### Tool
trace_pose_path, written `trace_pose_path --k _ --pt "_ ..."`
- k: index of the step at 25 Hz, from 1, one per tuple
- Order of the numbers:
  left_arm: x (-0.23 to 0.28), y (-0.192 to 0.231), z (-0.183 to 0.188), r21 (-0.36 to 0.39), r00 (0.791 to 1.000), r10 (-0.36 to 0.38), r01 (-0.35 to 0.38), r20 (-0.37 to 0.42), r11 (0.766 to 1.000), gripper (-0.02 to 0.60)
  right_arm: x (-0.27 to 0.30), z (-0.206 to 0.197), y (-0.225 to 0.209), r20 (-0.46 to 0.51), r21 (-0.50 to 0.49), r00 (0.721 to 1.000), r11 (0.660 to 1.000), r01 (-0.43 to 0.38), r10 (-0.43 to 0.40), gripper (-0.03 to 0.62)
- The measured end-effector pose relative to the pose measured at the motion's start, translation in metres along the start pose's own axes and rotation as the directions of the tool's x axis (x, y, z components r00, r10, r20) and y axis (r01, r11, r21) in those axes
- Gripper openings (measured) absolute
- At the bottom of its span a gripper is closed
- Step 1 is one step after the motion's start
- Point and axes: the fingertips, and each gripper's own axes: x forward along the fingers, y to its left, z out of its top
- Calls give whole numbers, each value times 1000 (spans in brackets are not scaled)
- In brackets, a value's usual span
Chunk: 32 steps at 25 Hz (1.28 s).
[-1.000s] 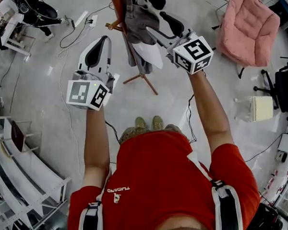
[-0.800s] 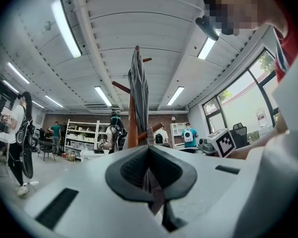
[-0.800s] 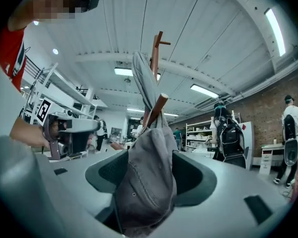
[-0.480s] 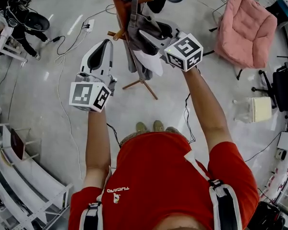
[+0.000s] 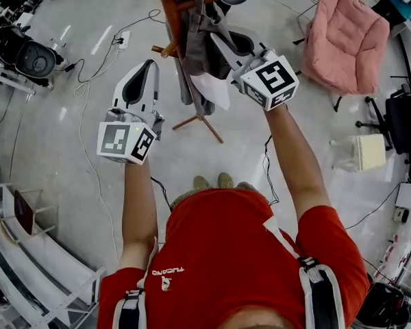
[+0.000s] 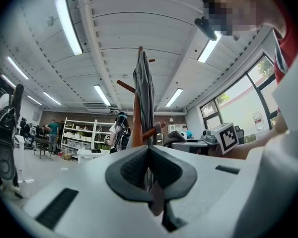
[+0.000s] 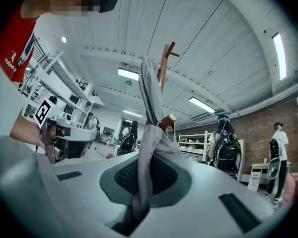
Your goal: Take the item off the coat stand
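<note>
Grey garment (image 5: pixel 204 38): hangs on the wooden stand (image 5: pixel 168 20), bunched over a peg (image 7: pixel 167 120) near the top, a white part showing at its lower edge. Not yet off the stand.

Right gripper (image 5: pixel 226 46): raised to the garment at peg height. Change noted: a second ago its jaws stood wide, just short of the cloth; now they are closing onto a fold of the grey fabric. The right gripper view shows the cloth running down between the two dark pads, pinched there. The gripper has also moved in closer to the pole.

Left gripper (image 5: pixel 148 67): held up on the other side of the stand, near it but apart. Jaws together, nothing from the stand between them; the pole and cloth sit beyond the tips. Position much as before.

Floor (image 5: pixel 68 136): the stand's feet rest on it, cables trailing nearby.

Reading: reach is done and the grasp looks made, so the task sits at its turning point. Next step likely calls for lifting the fold up and over the peg end, not pulling straight out. Risk: cloth snagging on the peg and tipping the stand.
</note>
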Motion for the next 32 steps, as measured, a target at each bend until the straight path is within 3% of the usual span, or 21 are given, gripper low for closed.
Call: trace_pose_path --k 13,23,27,32 --pt "-12 -29 15 16 998 -60 59 30 998 9 -63 54 21 96 -9 995 1000 18 -17 28" --pt "-25 -43 18 11 996 -79 79 35 997 9 -103 53 58 89 20 996 1000 15 -17 28" --pt "-30 -45 17 4 996 -78 78 35 997 9 -112 42 71 44 43 999 999 14 -16 28" --pt "-34 -51 20 9 996 -85 84 35 996 9 -116 43 76 69 41 998 999 13 -16 28"
